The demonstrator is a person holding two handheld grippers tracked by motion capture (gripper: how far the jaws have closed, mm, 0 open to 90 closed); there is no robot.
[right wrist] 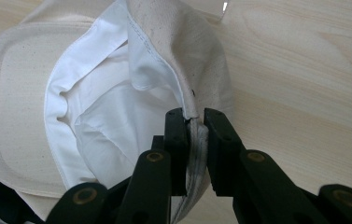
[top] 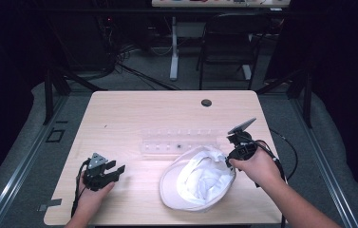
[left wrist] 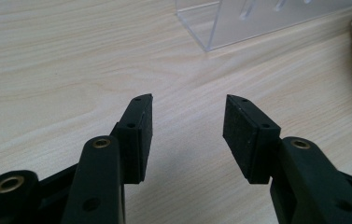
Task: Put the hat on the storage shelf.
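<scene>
The right tool (right wrist: 194, 122) pinches the rim of an upturned cream canvas cap with white lining (right wrist: 94, 107), its jaws closed on the cloth. The cap sits right of centre on the pale wood-grain bench (top: 134, 109) (grey floor around), beside a clear acrylic rack (top: 176, 142). The left tool (left wrist: 187, 135) gapes wide, empty, over bare wood.

My high view looks forward and down over the table (top: 119, 109); both gripper views sit close above it, sharing the cap (top: 200, 178).
</scene>
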